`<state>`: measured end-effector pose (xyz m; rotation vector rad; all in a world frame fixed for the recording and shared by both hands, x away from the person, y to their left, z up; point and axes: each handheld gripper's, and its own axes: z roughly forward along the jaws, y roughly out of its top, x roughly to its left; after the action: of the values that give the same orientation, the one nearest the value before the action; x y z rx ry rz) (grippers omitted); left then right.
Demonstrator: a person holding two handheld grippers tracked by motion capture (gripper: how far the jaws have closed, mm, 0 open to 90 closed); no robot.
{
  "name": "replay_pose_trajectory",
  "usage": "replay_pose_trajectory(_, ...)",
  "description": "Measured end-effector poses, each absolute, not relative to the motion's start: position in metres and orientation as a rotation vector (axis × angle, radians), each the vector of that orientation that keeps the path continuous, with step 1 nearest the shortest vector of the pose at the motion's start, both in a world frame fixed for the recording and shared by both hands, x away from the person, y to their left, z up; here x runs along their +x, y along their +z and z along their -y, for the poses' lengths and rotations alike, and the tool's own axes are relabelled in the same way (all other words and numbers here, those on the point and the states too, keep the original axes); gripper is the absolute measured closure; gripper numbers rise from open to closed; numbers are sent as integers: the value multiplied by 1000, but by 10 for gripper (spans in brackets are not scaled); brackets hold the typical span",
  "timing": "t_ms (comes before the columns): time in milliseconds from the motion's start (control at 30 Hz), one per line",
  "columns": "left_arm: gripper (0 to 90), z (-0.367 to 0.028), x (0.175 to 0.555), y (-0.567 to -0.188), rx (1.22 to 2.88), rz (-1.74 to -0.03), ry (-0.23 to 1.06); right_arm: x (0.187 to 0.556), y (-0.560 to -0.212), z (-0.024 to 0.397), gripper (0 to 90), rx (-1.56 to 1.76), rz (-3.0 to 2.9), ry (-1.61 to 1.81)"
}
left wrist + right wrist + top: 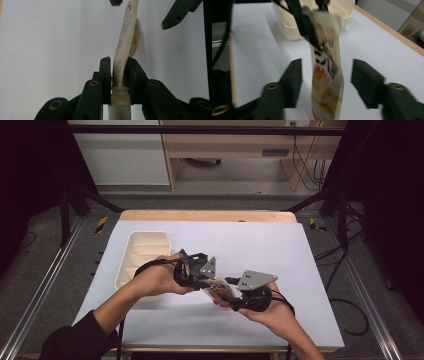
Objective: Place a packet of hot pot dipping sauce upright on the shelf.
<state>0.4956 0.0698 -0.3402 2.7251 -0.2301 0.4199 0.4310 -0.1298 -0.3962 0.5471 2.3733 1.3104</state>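
A printed food pouch [220, 295] with a white ribbed screw cap [120, 110] hangs between the two hands above the white table [280, 250]. My left gripper [119, 72] is shut on the pouch's neck just above the cap, its jaws pressed on both sides. The pouch [325, 75] runs from that gripper toward my right gripper [325, 83], which is open, its two jaws standing apart on either side of the pouch's lower end without touching it. In the high view the left gripper [200, 270] and right gripper [245, 292] sit close together at the table's front middle.
A cream compartment tray [145, 251] lies on the table's left side, just behind the left hand. Cables trail from both grippers toward the table's front edge. Black frame posts stand at the table's sides.
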Motion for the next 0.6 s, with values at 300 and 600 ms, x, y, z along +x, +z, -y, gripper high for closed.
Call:
replay_pose_trajectory(300, 762, -61, 497, -338, 2758, 214, 420, 434, -435, 150, 151, 756, -2294, 1199)
replay_pose_trajectory(600, 762, -43, 503, -333, 2789, 197, 419, 438, -442, 172, 131, 896, -2244, 1187)
